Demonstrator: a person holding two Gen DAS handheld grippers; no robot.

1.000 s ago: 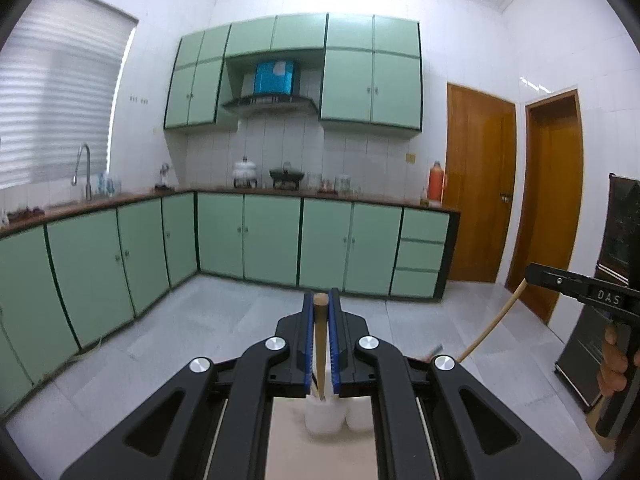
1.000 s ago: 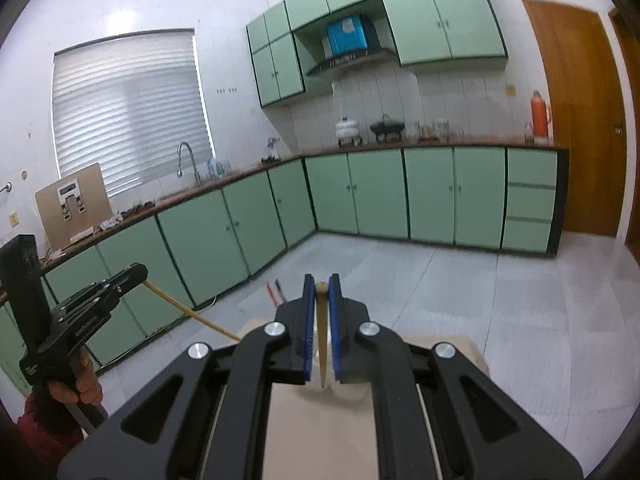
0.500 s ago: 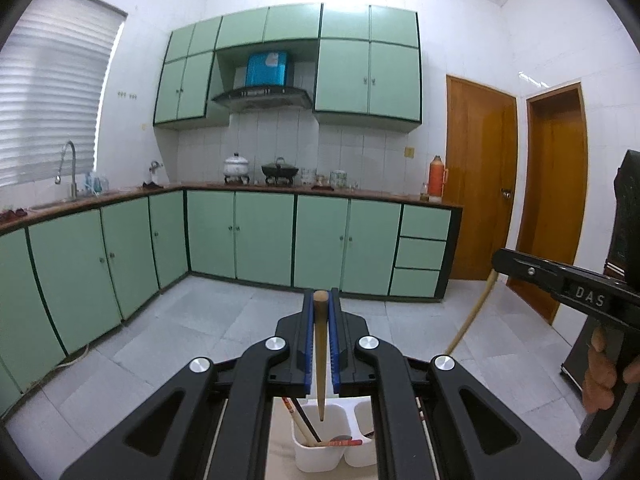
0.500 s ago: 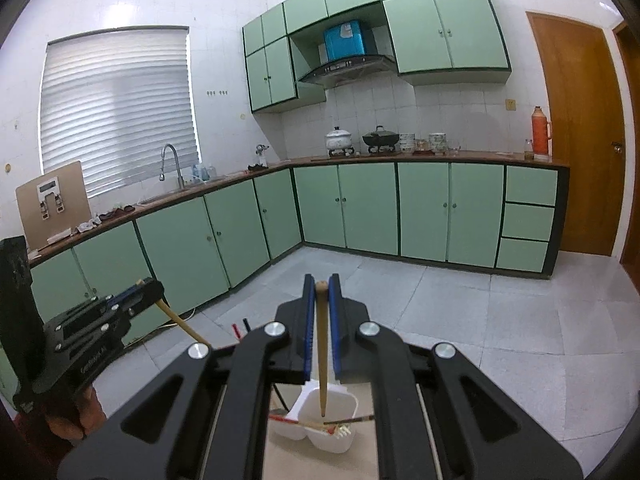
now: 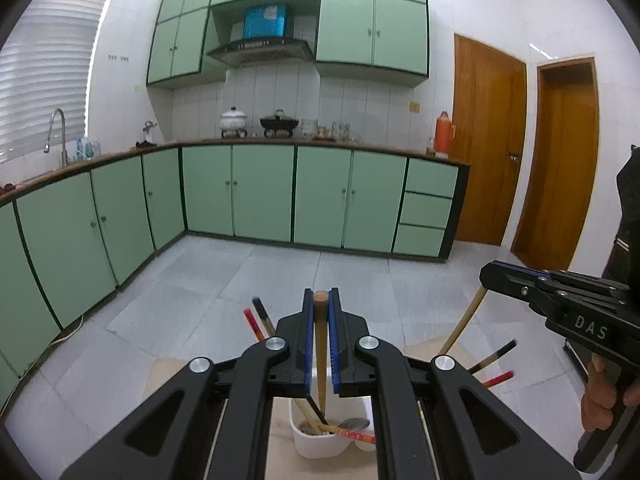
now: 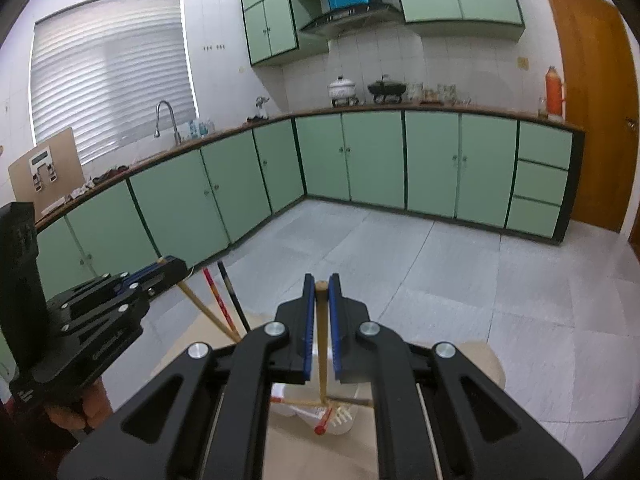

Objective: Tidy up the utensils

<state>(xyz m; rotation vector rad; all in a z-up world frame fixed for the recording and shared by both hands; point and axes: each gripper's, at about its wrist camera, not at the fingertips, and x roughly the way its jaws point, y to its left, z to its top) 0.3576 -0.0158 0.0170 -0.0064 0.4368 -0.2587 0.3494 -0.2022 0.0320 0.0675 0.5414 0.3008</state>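
Note:
My left gripper (image 5: 320, 300) is shut on a wooden chopstick (image 5: 320, 344) whose lower end reaches into a white utensil holder (image 5: 320, 440) below. My right gripper (image 6: 320, 286) is shut on another wooden chopstick (image 6: 321, 344) that points down into the same holder (image 6: 340, 420). The holder carries red and black chopsticks (image 5: 258, 320) and a spoon (image 5: 352, 424). Each gripper shows in the other's view: the right one (image 5: 486, 274) at right, the left one (image 6: 170, 264) at left.
The holder stands on a light wooden table (image 6: 480, 360). Green kitchen cabinets (image 5: 260, 196) line the far walls, with a sink tap (image 5: 56, 132) at left and wooden doors (image 5: 488, 140) at right. A tiled floor (image 5: 240, 280) lies beyond the table.
Both grippers have tilted and moved down toward the holder. The chopstick tips now reach into it. The holder and its chopsticks have come into fuller view.

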